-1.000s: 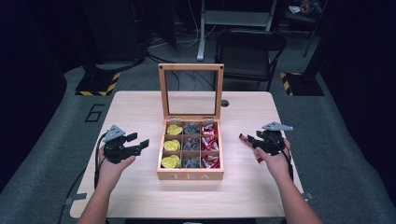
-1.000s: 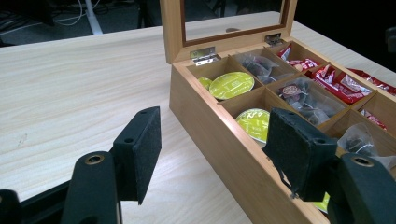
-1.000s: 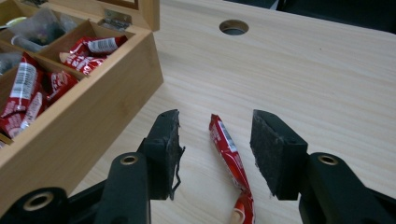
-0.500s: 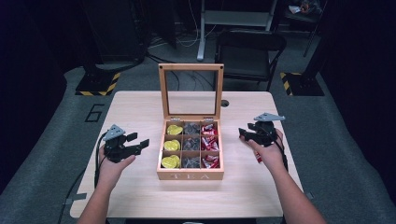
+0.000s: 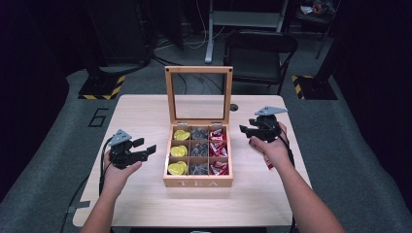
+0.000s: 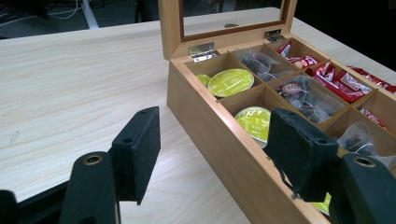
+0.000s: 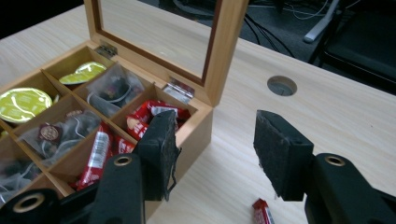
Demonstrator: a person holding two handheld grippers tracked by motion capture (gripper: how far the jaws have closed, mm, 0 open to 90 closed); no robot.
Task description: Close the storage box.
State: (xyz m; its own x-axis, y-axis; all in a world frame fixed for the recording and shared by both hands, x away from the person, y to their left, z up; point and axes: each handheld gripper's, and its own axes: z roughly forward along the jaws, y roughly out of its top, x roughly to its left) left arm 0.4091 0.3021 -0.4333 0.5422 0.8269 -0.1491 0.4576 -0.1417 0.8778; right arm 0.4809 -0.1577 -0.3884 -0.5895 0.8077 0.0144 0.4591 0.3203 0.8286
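Observation:
A wooden tea box (image 5: 197, 183) stands mid-table with its glass lid (image 5: 199, 70) upright. Its compartments hold yellow capsules (image 5: 179, 151), grey tea bags (image 5: 198, 150) and red packets (image 5: 218, 145). My left gripper (image 5: 148, 150) hovers left of the box, open and empty; the box wall (image 6: 219, 140) lies just beyond its jaws (image 6: 215, 135). My right gripper (image 5: 244, 130) hangs above the table right of the box's back corner. Its jaws (image 7: 215, 140) have just been opening and nothing is between them. One red packet (image 5: 269, 165) (image 7: 262, 212) lies on the table under the right hand.
A round cable hole (image 5: 233, 107) (image 7: 282, 85) sits in the table (image 5: 145, 111) behind the box on the right. A black chair (image 5: 260, 53) stands beyond the far edge. Bare wood stretches on both sides of the box.
My right gripper has risen and moved towards the box's back right corner, jaws wider. The red packet that was near its tips now lies on the table below the hand. The left gripper stayed put.

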